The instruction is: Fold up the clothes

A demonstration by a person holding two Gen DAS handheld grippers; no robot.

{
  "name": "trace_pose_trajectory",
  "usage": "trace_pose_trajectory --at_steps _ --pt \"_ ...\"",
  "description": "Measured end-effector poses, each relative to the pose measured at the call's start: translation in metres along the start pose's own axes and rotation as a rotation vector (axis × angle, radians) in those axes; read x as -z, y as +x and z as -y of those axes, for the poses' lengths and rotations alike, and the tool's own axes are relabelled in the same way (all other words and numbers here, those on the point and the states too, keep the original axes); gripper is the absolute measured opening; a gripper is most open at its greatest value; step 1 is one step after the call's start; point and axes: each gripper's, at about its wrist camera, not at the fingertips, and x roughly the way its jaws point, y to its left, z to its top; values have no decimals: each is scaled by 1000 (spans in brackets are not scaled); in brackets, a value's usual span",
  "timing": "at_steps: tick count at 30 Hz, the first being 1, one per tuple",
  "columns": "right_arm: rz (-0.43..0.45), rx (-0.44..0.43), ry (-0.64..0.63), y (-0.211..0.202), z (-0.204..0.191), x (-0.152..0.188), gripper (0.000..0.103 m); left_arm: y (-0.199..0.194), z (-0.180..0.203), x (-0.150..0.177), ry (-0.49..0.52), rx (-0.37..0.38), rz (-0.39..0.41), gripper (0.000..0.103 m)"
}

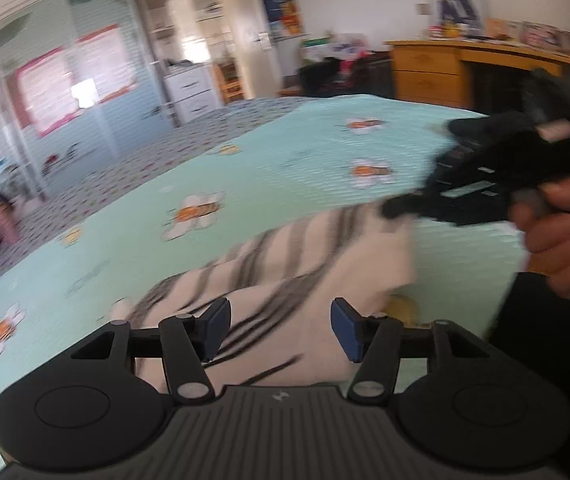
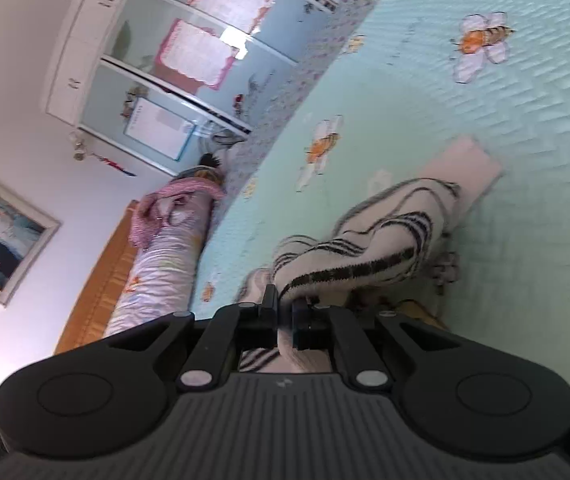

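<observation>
A: Where's the garment [image 2: 369, 248]?

B: On the bed [image 2: 525, 160], a cream knit with black stripes, bunched up on the mint cover with bee flowers. One end is raised off the cover; the rest trails back toward a flat pale pink piece [image 2: 463, 166] lying on the bed beyond it.

A: What's lifting it?

B: The right gripper [image 2: 284, 316]. Its jaws are pinched together on an edge of the garment, fabric squeezed between the pads. In the left wrist view you see that same gripper at the right, a hand [image 1: 561, 236] wrapped around its handle, its tip at the cloth's corner.

A: And the left gripper [image 1: 281, 330]?

B: Jaws parted about halfway, blue pads [image 1: 217, 320] facing each other, nothing pressed between them. It hovers above the striped cloth, which lies below and beyond the gap.

A: Anything else on the bed?

B: A rolled quilt [image 2: 165, 256] along the headboard side.
</observation>
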Motion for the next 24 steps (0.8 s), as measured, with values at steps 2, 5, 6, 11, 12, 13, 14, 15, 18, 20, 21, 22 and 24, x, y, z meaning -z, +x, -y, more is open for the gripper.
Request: trace_pose_trajectory --at_steps 2,5,6,11,12,13,14,15,18,20,21,22,24 --pt "0 -34 -11 -4 -10 -2 7 5 20 -3 24 58 1 60" --pt "-15 -95 -8 -9 -23 -4 7 19 47 -2 14 171 -7 60" --pt "-25 -115 -10 -10 -27 -5 7 24 55 -1 7 213 -11 60" --pt "-63 -143 -50 -17 -44 -8 7 41 76 1 -39 294 -35 60" --pt "-68 -135 -53 -17 -45 -8 7 46 76 2 -56 291 -41 60" --pt "-71 -130 -54 -18 -45 -7 7 49 75 3 -84 286 -40 60" --pt "-72 -130 -56 -18 -46 -6 7 53 70 3 -141 272 -33 60" --pt "-72 -131 -56 -19 -46 -5 7 57 65 4 -200 259 -26 61" --pt "-65 -129 -71 -24 -45 -1 7 70 38 10 -467 268 -12 62" --pt "-56 -120 -84 -27 -45 2 7 77 18 22 -674 301 -2 62" --pt "-51 -117 -82 -28 -43 3 7 80 10 27 -754 317 3 62" --pt "-48 -117 -75 -28 -41 5 7 81 6 29 -796 322 8 62" --pt "-45 -118 -60 -28 -36 10 7 84 -3 34 -880 334 19 62"
